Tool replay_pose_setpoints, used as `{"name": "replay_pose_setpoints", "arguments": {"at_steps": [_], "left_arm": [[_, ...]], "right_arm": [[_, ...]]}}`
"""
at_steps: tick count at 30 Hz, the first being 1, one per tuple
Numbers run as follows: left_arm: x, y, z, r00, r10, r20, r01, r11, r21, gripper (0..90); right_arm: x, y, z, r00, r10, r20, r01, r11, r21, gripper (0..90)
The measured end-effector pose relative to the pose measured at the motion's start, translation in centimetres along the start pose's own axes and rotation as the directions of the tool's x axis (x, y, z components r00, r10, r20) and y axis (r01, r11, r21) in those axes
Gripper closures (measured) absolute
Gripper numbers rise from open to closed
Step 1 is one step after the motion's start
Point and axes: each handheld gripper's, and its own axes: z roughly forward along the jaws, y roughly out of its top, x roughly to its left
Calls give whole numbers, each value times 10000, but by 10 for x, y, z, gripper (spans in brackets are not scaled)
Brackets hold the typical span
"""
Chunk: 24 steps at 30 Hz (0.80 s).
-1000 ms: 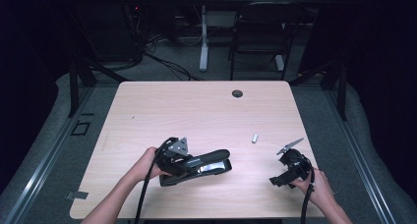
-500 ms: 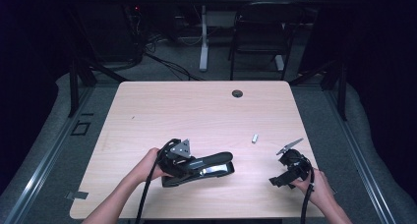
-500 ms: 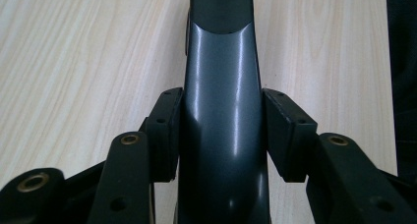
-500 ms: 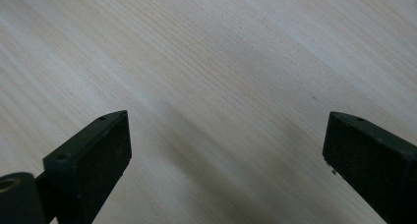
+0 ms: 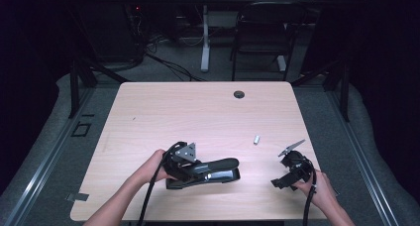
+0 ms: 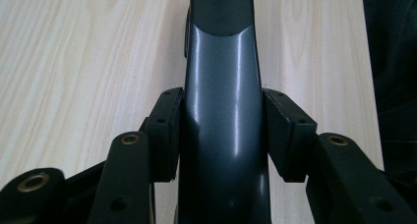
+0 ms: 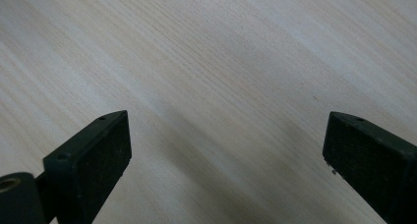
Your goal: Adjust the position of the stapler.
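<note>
The left gripper (image 5: 198, 169) clamps the black stapler (image 5: 214, 170) at the table's (image 5: 198, 112) six o'clock edge; the right gripper (image 5: 289, 174), jaws wide and empty, rests at four o'clock. Holding step; next likely needs pressing the stapler's arm.

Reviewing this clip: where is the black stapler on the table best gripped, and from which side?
Grip the stapler across its narrow top arm near the rear, coming from its left end along its length, as the left gripper does; the smooth arm fits between the pads there.
</note>
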Motion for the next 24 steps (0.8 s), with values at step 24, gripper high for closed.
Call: {"name": "replay_pose_setpoints", "arguments": {"at_steps": [24], "left_arm": [[1, 15, 9, 9935, 1035, 474, -1047, 9943, 223, 532]], "right_arm": [[2, 1, 1, 10000, 5, 3, -5, 10000, 43, 39]]}}
